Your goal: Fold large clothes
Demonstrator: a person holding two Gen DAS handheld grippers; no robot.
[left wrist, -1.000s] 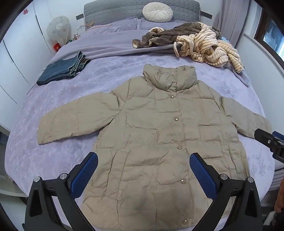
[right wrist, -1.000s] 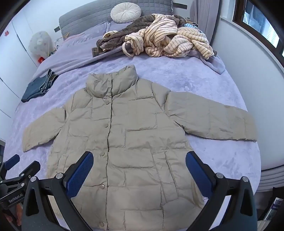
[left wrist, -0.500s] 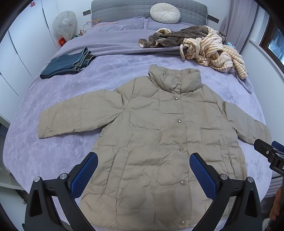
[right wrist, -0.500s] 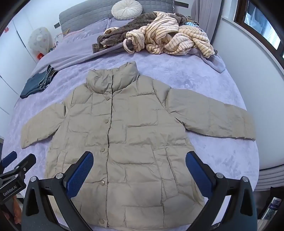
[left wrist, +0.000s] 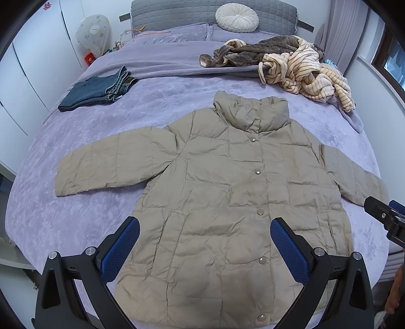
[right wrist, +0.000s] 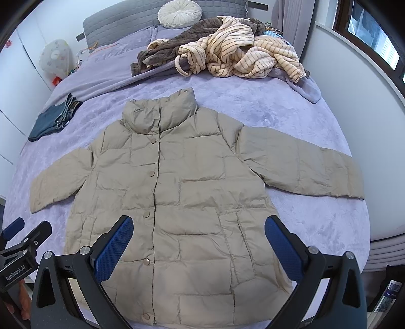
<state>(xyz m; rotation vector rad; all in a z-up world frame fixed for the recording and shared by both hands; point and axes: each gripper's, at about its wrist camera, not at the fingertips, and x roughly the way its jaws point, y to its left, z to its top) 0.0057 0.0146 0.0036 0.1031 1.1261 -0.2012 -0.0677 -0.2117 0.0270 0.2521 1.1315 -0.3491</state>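
Folded jeans (left wrist: 97, 91) lie near the left edge of the bed (left wrist: 63, 217), about halfway up it. A white fan (left wrist: 93, 33) stands on the floor past the bed's far left corner.

The left gripper (left wrist: 203, 244) hangs above the near edge of the bed, over the lower front of the jacket (left wrist: 227, 202), its jaws wide apart and holding nothing. The jacket is beige and quilted; it lies flat and face up in the middle of the bed, snapped shut down the front, collar toward the headboard, hem at the near edge. Its two sleeves are spread outward, one toward the left edge and one toward the right edge.

A round white cushion (left wrist: 237, 14) leans on the grey headboard (left wrist: 177, 12) at the far edge. A heap of striped and brown clothes (left wrist: 291, 64) sits toward the far right corner, well apart from the jacket.

The right gripper (right wrist: 198, 243) also hovers over the jacket's lower half near the near edge, its jaws spread wide and empty.
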